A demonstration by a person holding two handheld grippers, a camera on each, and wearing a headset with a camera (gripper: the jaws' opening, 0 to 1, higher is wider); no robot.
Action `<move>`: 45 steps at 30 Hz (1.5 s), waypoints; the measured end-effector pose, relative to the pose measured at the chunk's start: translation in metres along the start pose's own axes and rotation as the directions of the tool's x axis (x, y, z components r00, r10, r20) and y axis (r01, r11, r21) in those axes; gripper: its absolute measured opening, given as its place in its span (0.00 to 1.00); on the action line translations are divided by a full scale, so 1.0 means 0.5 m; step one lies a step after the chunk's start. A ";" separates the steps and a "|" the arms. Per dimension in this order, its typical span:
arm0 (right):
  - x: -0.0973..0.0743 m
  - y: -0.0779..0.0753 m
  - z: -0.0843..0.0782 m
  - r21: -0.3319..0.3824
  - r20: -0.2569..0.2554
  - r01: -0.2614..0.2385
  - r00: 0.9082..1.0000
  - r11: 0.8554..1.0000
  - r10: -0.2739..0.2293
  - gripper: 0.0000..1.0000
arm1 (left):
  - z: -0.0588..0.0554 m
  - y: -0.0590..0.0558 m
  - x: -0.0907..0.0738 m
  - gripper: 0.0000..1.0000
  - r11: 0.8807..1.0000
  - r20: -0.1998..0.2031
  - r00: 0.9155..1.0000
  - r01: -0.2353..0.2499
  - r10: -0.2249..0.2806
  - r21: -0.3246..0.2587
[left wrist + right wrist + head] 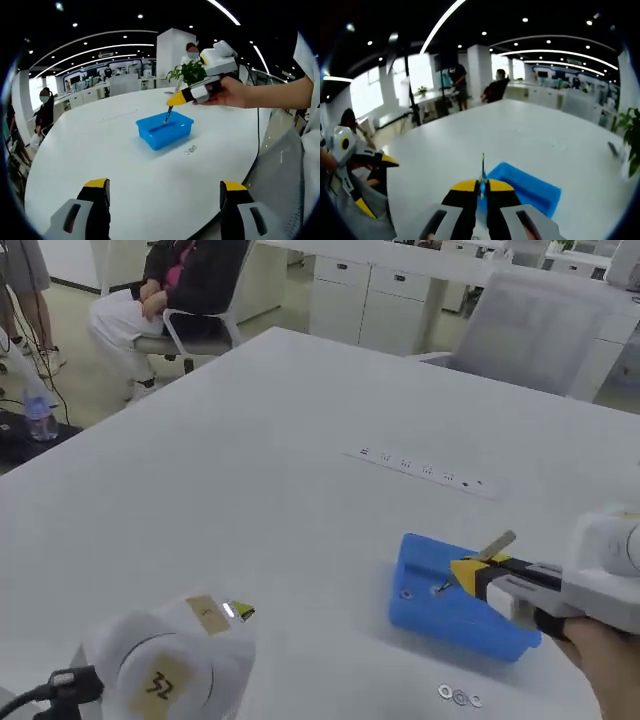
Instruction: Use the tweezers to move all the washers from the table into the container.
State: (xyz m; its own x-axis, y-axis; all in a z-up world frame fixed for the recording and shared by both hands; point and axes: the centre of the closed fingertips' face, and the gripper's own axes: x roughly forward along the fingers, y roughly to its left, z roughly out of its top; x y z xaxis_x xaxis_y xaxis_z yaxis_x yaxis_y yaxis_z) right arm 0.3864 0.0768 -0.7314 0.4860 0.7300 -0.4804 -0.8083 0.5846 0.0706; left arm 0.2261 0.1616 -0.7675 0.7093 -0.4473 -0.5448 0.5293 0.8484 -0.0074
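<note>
The right gripper (466, 573), a white body with black jaws capped in yellow, is held in a hand (600, 660) at the near right of the table. Its jaws are pressed together on a slim pair of tweezers (497, 544). In the right gripper view the tweezers (482, 176) run as a thin metal strip up between the two yellow caps of the gripper (482, 187). The tweezers slant down and to the left, with the pointed tip inside the container (455, 615). Whether the tip pinches a washer is too small to tell.

The container is a shallow rectangular tray of smooth blue plastic with low walls and rounded corners. A small ring-like speck lies on its floor near the left wall. On the near side of the tray, close to it but apart, three washers (460, 697) lie flat in a short row on the tabletop. They are thin, pale metal rings.

The left gripper (238, 612) is at the near left, well apart from the tray. It has a rounded white housing, and a yellow tip is in view. In the left gripper view its jaws (164, 200) stand wide apart with nothing between them, and the blue container (165, 131) and the washers (190, 149) lie beyond.

The table (250, 470) is broad, white and matte. A flush strip of sockets (420, 468) is set into it beyond the tray. At the far left a person (165, 300) sits on a chair.
</note>
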 end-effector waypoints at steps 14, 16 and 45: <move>0.076 -0.034 -0.039 -0.030 -0.073 -0.002 0.997 1.000 0.000 0.03 | 0.016 -0.037 -0.001 0.97 0.997 0.071 0.997 0.029 -0.035 0.073; 0.082 -0.032 -0.042 -0.040 -0.079 0.001 0.997 0.999 -0.005 0.03 | 0.018 -0.032 -0.003 0.96 0.997 0.080 0.996 0.018 -0.024 0.072; 0.137 -0.059 -0.115 -0.125 -0.149 0.018 0.988 0.992 -0.037 0.03 | 0.005 -0.054 0.003 0.92 0.985 0.047 0.997 0.057 -0.065 0.160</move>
State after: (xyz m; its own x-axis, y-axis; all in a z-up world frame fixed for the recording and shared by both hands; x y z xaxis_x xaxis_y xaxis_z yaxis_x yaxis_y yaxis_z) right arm 0.4242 0.0894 -0.8166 0.4608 0.6471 -0.6073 -0.8345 0.5489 -0.0483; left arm 0.2137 0.1372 -0.7659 0.6944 -0.5148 -0.5028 0.6366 0.7653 0.0956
